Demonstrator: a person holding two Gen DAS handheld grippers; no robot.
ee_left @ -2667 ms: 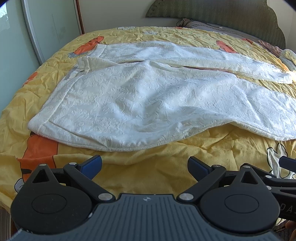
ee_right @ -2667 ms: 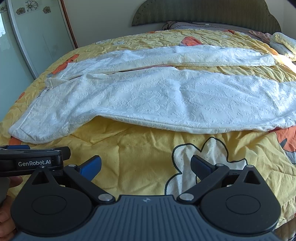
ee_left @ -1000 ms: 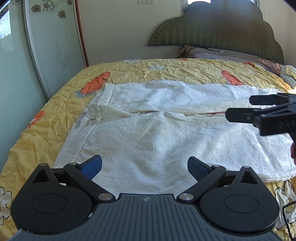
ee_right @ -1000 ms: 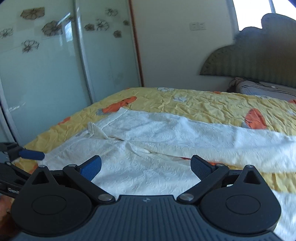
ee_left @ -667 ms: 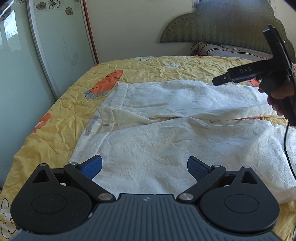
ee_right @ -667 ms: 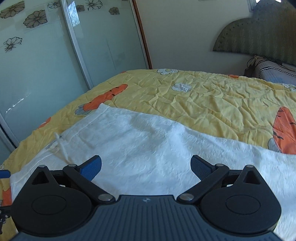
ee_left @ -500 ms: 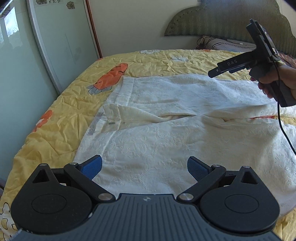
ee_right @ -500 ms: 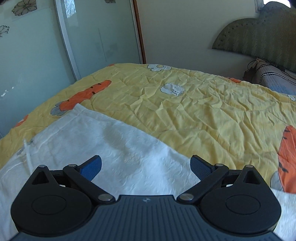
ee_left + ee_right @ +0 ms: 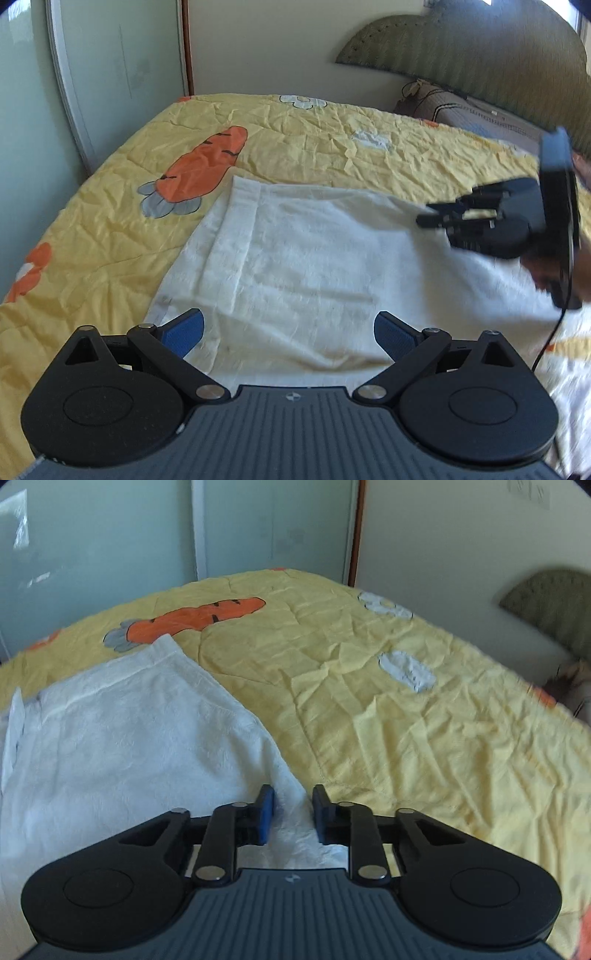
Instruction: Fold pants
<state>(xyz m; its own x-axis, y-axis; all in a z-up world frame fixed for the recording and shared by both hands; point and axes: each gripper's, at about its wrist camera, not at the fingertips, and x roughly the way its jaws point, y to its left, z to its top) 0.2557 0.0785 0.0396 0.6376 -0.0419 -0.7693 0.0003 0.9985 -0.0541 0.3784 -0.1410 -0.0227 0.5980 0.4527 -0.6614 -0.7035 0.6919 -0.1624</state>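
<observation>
Softly crumpled white pants point(image 9: 314, 266) (textured weave)

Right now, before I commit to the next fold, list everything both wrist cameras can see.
pants: one, white textured fabric, spread on the bed, waistband end towards the wardrobe.
bedspread: one, yellow with orange carrot prints, wrinkled, under the pants.
headboard: one, olive green, scalloped, against the far wall.
pillow: one, brown-grey, at the foot of the headboard.
sliding doors: pale green frosted panels, beside the bed.
wall socket: one, white, high on the wall, blurred.
left gripper: black with blue pads, jaws wide apart, above the near part of the pants.
right gripper: black with blue pads, jaws narrowed on the far edge of the pants, a ridge of cloth between them.
</observation>
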